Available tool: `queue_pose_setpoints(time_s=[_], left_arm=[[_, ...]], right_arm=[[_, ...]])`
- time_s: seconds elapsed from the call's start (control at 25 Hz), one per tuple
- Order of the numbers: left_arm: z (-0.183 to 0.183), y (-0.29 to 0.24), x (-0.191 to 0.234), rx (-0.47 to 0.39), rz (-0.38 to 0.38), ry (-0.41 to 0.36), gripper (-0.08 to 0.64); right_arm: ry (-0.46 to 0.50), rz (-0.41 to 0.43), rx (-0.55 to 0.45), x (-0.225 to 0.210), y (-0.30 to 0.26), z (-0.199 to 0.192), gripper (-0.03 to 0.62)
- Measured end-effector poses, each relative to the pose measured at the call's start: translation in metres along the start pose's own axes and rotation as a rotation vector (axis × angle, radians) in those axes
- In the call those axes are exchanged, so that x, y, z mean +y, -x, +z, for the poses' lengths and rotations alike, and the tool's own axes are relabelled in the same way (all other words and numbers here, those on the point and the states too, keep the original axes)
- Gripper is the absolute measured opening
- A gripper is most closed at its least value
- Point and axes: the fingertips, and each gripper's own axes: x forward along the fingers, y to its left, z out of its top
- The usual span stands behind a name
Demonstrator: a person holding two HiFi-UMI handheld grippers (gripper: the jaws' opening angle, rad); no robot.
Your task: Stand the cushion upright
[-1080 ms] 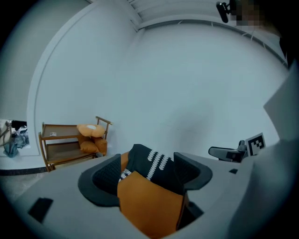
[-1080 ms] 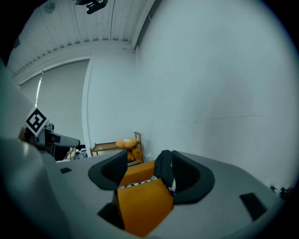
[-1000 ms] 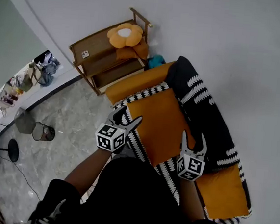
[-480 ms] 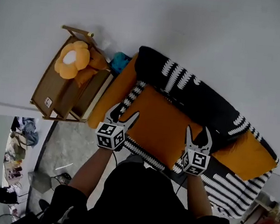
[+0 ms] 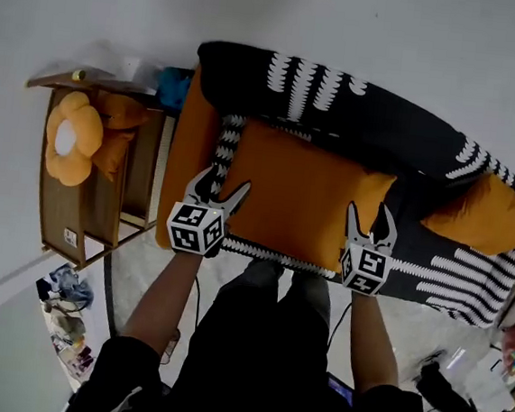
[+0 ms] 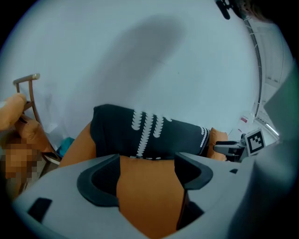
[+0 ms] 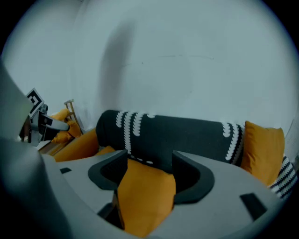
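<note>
Orange fabric filled the middle of the head view: a large rectangular orange cushion [image 5: 304, 191] lay flat on the seat of a sofa draped in a black throw with white leaf-like patterns [image 5: 366, 111]. The cushion's far long edge met the black backrest, and its near edge ran beside a black-and-white zigzag trim.

The left gripper [image 5: 224, 181] sat at the cushion's lower left corner and the right gripper [image 5: 368, 211] at its lower right corner, both pointing toward the backrest. In each gripper view the two dark jaws stood apart, with orange fabric showing in the gap between them and the black backrest beyond. Nothing was clamped. Whether the tips touched the cushion could not be told.

A smaller orange cushion [image 5: 488, 214] leaned at the sofa's right end, toward the right edge of the frame. At the left edge stood a wooden slatted shelf [image 5: 52, 217] carrying an orange flower-shaped plush with a white centre [image 5: 72, 137]. The person's bare forearms and dark clothing filled the lower middle of the frame.
</note>
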Motion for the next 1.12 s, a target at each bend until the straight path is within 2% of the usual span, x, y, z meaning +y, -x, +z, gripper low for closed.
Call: queue_pose_setpoints(time_s=[0.2, 0.36, 0.48, 0.56, 0.68, 0.8, 0.92, 1.12], left_arm=[[-0.047, -0.046, 0.018, 0.127, -0.026, -0.072, 0.384], [-0.082, -0.072, 0.036, 0.181, -0.005, -0.015, 0.388], [-0.104, -0.090, 0.048, 0.217, -0.002, -0.007, 0.393], [-0.120, -0.098, 0.058, 0.250, 0.002, -0.011, 0.399], [-0.143, -0.109, 0.076, 0.316, 0.023, -0.019, 0.412], [-0.158, -0.125, 0.086, 0.351, 0.039, -0.007, 0.445], [-0.162, -0.137, 0.088, 0.350, 0.030, -0.010, 0.455], [-0.168, -0.147, 0.095, 0.330, -0.003, 0.055, 0.520]], right_arm=[[-0.010, -0.043, 0.128, -0.024, -0.019, -0.063, 0.316], [-0.067, -0.070, 0.208, -0.047, -0.037, -0.110, 0.329], [-0.132, -0.101, 0.277, -0.062, -0.049, -0.148, 0.351], [-0.184, -0.083, 0.332, -0.062, -0.056, -0.171, 0.373], [-0.317, -0.045, 0.421, -0.060, -0.068, -0.206, 0.447], [-0.398, -0.008, 0.446, -0.063, -0.084, -0.223, 0.472], [-0.389, 0.013, 0.454, -0.063, -0.094, -0.225, 0.477], [-0.374, 0.032, 0.454, -0.067, -0.103, -0.229, 0.500]])
